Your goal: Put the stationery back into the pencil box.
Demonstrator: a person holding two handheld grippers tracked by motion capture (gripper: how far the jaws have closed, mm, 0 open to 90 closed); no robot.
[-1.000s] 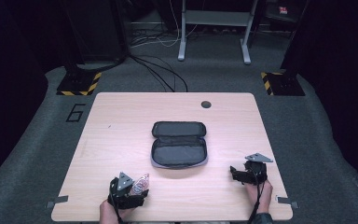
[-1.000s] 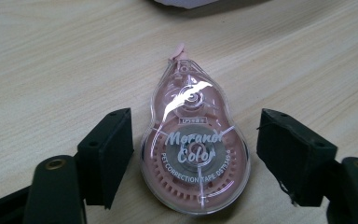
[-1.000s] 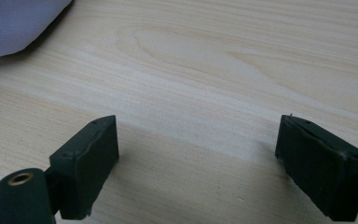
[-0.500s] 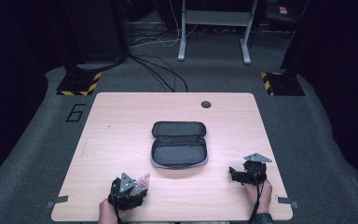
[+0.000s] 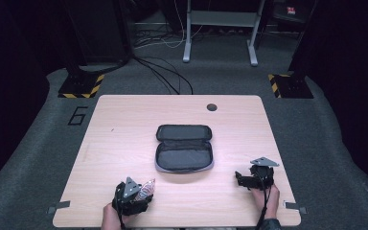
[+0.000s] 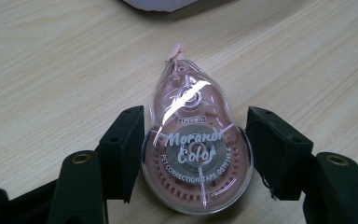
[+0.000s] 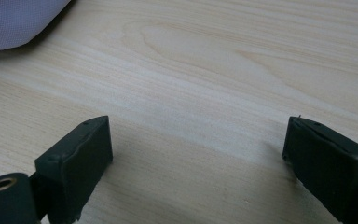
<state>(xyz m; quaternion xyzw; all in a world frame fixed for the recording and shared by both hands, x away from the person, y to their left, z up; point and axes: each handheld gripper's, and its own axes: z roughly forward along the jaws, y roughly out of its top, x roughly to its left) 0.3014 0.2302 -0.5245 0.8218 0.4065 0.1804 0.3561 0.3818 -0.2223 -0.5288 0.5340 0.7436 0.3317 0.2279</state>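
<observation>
A pink correction tape dispenser (image 6: 196, 158) in a clear shell lies flat on the wooden table, its tip pointing away from me. My left gripper (image 6: 196, 119) is shut on its round body, one black pad pressing each side. From above, the dispenser (image 5: 147, 186) pokes out of the left gripper (image 5: 141, 194) near the table's front edge. An open dark grey zip case (image 5: 184, 147) lies at the table's middle. My right gripper (image 7: 198, 128) rests open on bare wood, nothing between its jaws; in the high view it (image 5: 239, 179) sits at the front right, pointing left.
The light wooden table (image 5: 124, 134) has a round cable hole (image 5: 212, 107) at its far side. A pale edge of the case (image 7: 14, 18) shows at the right gripper view's top left. Beyond the table are dark floor, cables and striped stand bases.
</observation>
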